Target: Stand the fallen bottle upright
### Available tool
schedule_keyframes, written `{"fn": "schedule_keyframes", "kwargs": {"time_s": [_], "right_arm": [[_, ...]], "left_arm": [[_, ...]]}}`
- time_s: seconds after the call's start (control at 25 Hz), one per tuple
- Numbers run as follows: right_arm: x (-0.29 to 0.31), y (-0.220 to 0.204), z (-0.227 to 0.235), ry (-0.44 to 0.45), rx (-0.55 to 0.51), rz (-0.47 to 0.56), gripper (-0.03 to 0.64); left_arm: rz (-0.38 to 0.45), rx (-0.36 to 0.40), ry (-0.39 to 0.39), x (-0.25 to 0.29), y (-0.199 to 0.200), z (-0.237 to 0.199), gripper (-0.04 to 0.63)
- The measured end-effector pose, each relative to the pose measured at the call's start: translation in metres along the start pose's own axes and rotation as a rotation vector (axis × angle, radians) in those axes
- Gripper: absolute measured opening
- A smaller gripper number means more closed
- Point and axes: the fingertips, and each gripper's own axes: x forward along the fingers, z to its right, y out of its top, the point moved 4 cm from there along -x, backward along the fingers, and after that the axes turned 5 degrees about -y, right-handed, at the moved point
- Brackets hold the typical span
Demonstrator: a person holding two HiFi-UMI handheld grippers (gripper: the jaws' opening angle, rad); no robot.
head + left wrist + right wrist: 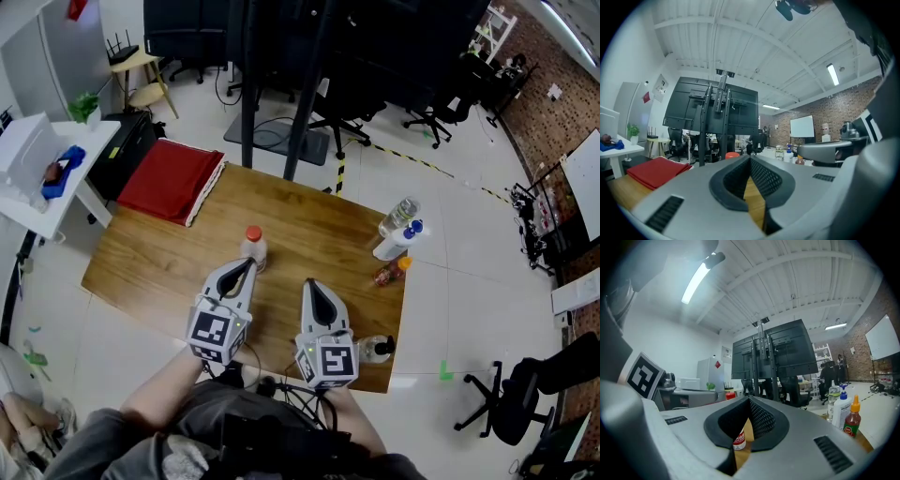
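Midway along the bench (309, 220), well in from its edges, orange-capped bottle (253, 246) upright just past my left claw (248, 264), clenched on nothing, my right claw (309, 284) alongside, clenched empty too.

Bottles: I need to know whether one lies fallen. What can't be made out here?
- Dark-capped bottle: head view, the cube on the right gripper hides its base, so lying or standing is unclear. It is absent from both gripper views.
- Orange-capped bottle: left gripper view, jaws hide all but the cap. Right gripper view, only its label shows.
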Motion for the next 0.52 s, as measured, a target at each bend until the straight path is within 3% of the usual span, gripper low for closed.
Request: {"fn": "schedule_keyframes", "kwargs": {"time_s": [0.52], "right_arm": [[0.0041,0.0008,-0.0012,-0.009,-0.002,-0.006,0.005]], "left_arm": [[-0.012,-0.034,0.0,0.0007,-0.0003,-0.0097,0.025]]}}
